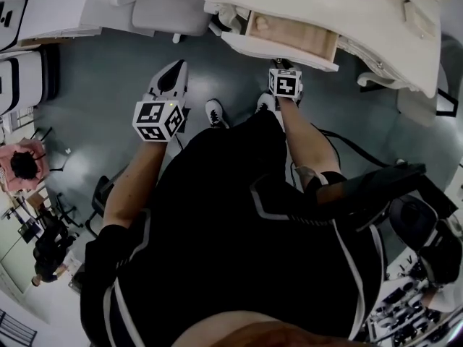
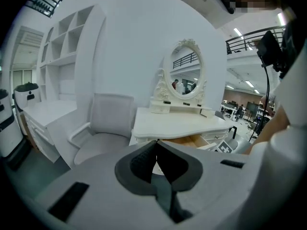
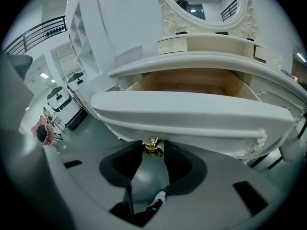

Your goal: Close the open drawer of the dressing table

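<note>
- Chair (image 2: 108,123): stands just beside the left end of the bench (image 1: 325,6), a white dressing table with an oval mirror (image 2: 187,73) at its rear edge.
- Left gripper (image 2: 156,143): jaws clenched tip to tip with nothing between them. It is held over the floor, well apart from the bench, and takes no part in the job.
- Drawer (image 1: 293,38): stands pulled out from the front edge of the bench, below the mirror. It is a white curved front on a bare wooden box.
- Contents: the wooden floor of the drawer looks bare in the right gripper view. The head view shows one small pale rounded item at its left end; what it is cannot be told.
- Knob (image 3: 153,148): small, gold-coloured, at the lower middle of the drawer front.
- Right gripper (image 3: 153,144): jaws released and apart, with the knob between their tips. No firm clamp on it shows.
- Handling, as a judgement: the drawer is stiff and probably light, and should slide straight. The knob is small, smooth and likely slippery, so press on the broad front around it instead of pinching. Push squarely, since a skewed push could jam the box.
</note>
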`<action>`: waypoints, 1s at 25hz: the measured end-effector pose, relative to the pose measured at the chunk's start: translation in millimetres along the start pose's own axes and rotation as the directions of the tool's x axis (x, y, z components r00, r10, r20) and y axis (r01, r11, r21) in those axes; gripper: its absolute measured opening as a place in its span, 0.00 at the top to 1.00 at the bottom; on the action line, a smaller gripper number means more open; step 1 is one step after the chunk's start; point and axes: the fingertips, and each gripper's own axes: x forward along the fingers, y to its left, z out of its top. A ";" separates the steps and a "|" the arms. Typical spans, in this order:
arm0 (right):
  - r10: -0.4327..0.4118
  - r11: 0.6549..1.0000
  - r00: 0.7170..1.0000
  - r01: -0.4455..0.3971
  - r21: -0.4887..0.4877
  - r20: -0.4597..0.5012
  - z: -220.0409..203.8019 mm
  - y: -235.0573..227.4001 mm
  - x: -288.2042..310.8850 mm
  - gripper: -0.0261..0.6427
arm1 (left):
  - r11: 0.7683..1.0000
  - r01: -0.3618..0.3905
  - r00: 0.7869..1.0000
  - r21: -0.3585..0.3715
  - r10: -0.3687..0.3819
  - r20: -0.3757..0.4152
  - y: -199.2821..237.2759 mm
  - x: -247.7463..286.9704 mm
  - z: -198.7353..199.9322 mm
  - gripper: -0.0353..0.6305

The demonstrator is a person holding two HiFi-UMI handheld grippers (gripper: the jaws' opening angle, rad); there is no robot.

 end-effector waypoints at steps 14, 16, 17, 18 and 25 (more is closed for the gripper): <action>0.084 0.996 0.996 -0.084 -0.033 -0.021 46.8 -18.7 25.0 0.74 | 0.996 -0.079 0.992 -0.049 0.083 0.090 -20.5 17.8 44.7 0.94; 0.086 0.996 0.996 -0.086 -0.032 -0.011 51.9 -20.9 28.5 0.74 | 0.996 -0.079 0.992 -0.052 0.083 0.096 -18.6 21.7 46.9 0.94; 0.087 0.996 0.996 -0.087 -0.032 -0.005 55.1 -22.2 30.9 0.74 | 0.995 -0.080 0.991 -0.056 0.086 0.102 -16.6 25.1 48.0 0.94; 0.088 0.996 0.996 -0.088 -0.031 -0.001 57.9 -23.6 32.9 0.74 | 0.994 -0.083 0.990 -0.064 0.090 0.109 -14.3 28.5 49.1 0.94; 0.092 0.995 0.996 -0.092 -0.041 -0.001 70.9 -31.3 41.5 0.74 | 0.996 -0.050 0.988 -0.067 0.060 0.145 -4.7 51.7 67.3 0.94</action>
